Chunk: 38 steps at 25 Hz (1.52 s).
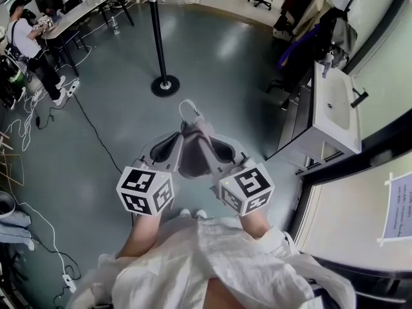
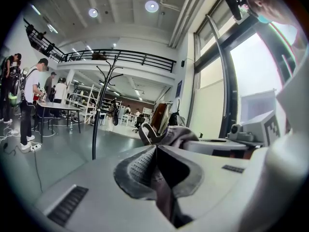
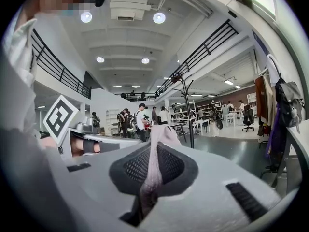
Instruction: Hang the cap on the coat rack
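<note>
The cap (image 1: 195,141) is a soft grey-mauve cloth with a pale strap loop on its far side, and it hangs bunched between my two grippers at waist height. My left gripper (image 1: 175,145) is shut on the cap's left side; in the left gripper view the fabric (image 2: 179,134) is pinched in the closed jaws (image 2: 157,153). My right gripper (image 1: 217,148) is shut on the right side, with pinkish cloth (image 3: 155,144) squeezed between its pads (image 3: 153,170). The black coat rack (image 1: 157,37) stands on the floor ahead, slightly left, on its round base (image 1: 165,85).
A white sink cabinet (image 1: 335,108) lines the right wall under a window. Coats and bags (image 1: 315,24) hang beyond it. People sit at desks (image 1: 84,8) at the far left, with cables (image 1: 38,108) across the floor. Grey floor lies between me and the rack.
</note>
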Available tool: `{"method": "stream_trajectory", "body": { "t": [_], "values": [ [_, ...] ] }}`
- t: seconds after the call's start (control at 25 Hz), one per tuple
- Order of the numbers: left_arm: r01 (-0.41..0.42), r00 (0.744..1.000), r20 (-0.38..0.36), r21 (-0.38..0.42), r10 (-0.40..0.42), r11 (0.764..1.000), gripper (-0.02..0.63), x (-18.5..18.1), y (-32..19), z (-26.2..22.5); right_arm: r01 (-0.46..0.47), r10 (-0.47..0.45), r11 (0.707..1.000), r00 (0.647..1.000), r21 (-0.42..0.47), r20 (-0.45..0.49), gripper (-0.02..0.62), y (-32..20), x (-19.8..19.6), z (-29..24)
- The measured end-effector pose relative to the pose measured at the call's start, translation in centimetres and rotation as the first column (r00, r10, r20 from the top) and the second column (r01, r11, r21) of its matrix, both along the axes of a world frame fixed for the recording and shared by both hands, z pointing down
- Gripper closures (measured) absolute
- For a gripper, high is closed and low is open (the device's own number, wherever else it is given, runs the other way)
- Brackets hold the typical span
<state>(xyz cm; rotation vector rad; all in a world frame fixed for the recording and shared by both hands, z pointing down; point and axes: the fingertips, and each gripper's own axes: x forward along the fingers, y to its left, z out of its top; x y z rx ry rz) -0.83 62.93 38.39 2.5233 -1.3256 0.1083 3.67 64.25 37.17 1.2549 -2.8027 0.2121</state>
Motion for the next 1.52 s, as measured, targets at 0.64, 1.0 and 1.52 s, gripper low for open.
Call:
{"method": "stream_trajectory", "body": {
  "t": [0.64, 1.0, 1.52],
  "values": [
    [0.031, 0.994, -0.108, 0.014, -0.029, 0.999, 0.588, 2.3, -2.5, 1.3, -0.042, 0.042, 0.999, 0.998, -0.023, 0.039, 0.585, -2.1, 3.9, 1.2],
    [-0.011, 0.996, -0.091, 0.019, 0.013, 1.000, 0.588, 0.8, -10.1, 1.4, -0.045, 0.046, 0.999, 0.998, -0.013, 0.052, 0.585, -10.8, 1.4, 1.6],
    [0.015, 0.992, -0.124, 0.079, -0.005, 0.997, 0.588, -6.5, -24.8, -2.2, -0.010, 0.009, 1.000, 0.999, 0.007, 0.051, 0.584, -25.2, -5.9, -0.5]
  ]
}}
